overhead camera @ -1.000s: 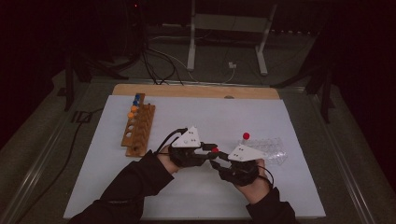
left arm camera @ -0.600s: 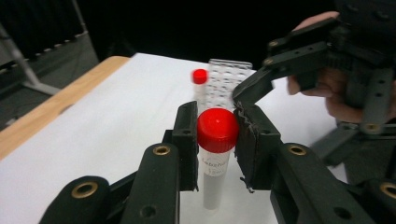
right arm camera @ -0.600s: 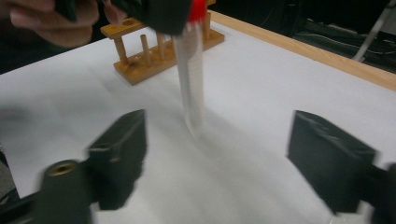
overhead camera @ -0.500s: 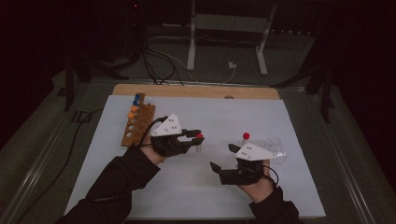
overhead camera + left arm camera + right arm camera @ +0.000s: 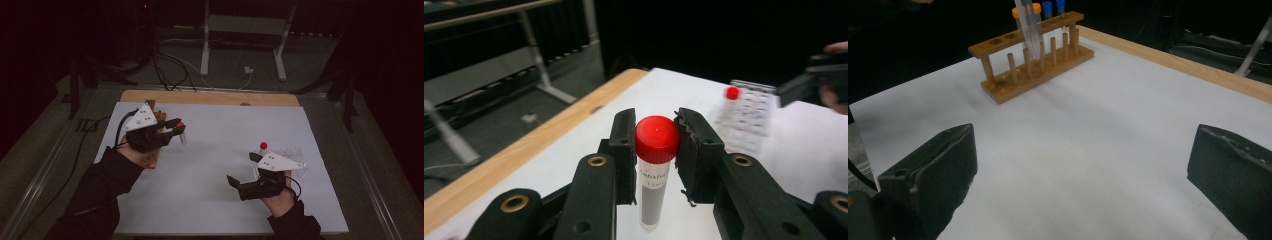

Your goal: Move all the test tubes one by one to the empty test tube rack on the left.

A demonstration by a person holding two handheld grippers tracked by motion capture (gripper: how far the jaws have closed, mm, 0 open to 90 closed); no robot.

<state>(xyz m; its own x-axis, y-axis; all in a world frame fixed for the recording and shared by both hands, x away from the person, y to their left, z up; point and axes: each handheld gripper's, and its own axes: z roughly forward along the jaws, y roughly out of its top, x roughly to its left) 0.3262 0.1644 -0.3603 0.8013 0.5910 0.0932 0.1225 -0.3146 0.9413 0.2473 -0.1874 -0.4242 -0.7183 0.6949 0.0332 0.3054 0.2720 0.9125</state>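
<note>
White table [image 5: 210,165]: left gripper [image 5: 655,150] fingers clamp one red-capped tube [image 5: 655,170]; right gripper [image 5: 1083,180] fingers wide, empty.

Clear plastic tube with red screw cap [image 5: 656,165], printed label on its side, hanging upright, cap up, gripped just below the cap; above the white table [image 5: 215,165], beside the wooden tube rack [image 5: 1034,55].

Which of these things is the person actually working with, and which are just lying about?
In use:
- red-capped tube, clamped in the left hand-held gripper
- wooden rack
- right hand-held gripper, open

Lying about:
- clear bag with another red-capped tube
- floor cables
</note>
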